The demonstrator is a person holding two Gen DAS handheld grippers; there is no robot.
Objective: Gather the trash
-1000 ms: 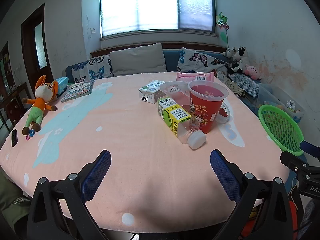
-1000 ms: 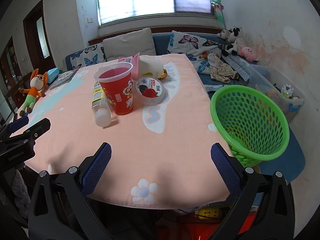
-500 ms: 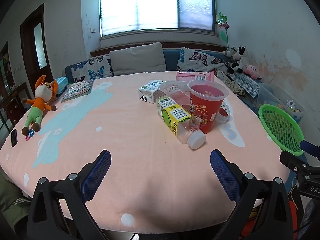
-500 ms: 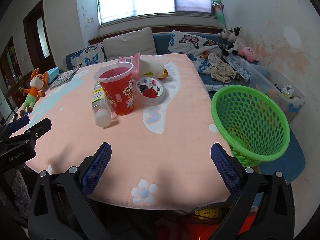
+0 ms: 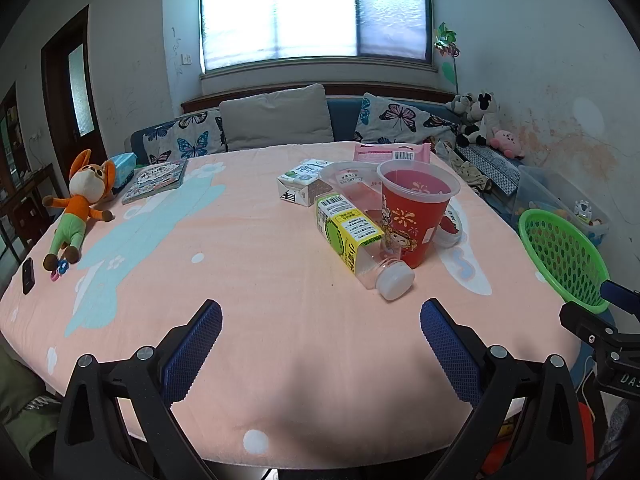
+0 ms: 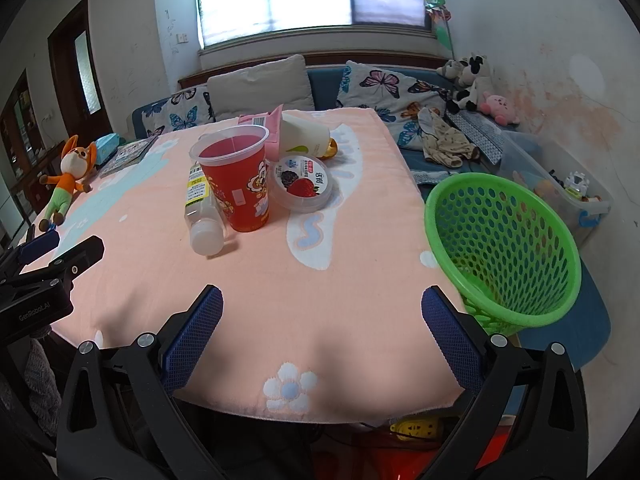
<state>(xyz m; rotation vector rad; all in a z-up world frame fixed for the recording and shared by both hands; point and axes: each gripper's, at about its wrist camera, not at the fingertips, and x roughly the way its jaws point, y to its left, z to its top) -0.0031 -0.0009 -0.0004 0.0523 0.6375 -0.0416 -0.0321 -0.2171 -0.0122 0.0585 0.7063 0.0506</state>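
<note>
A: How did the two tools stand?

B: The left gripper (image 5: pixel 318 322) was spread wide with nothing between its blue pads, held low over the near edge of the table (image 5: pixel 260 264). The right gripper (image 6: pixel 320 308) was just as wide and empty, over the same pink cloth, with the left one's black frame showing off to its left.

A: And the trash nearest them?

B: Ahead of the left gripper and a little to its right, the plastic bottle (image 5: pixel 354 240) lay on its side, white cap toward the tool. The red cup (image 5: pixel 414 216) stood upright touching it on the right. From the right gripper, both sat ahead and to the left, the bottle (image 6: pixel 200 208) lying left of the cup (image 6: pixel 236 180).

A: What lay beyond those?

B: Just right of the cup was the round yogurt tub (image 6: pixel 302 182), its berry lid tilted toward the right gripper. Behind it a white bottle (image 6: pixel 304 136) lay on its side beside a pink packet (image 6: pixel 266 126). In the left view a small carton (image 5: pixel 300 182) sat farther back, near a clear cup (image 5: pixel 352 184) on its side.

A: And the bin?

B: The green basket (image 6: pixel 508 312) stood off the table's edge, close on the right gripper's right side. No trash could be seen in it.

A: Anything else far off?

B: A plush fox (image 5: pixel 78 204) lay far to the left gripper's left, a booklet (image 5: pixel 156 180) beyond it.
</note>
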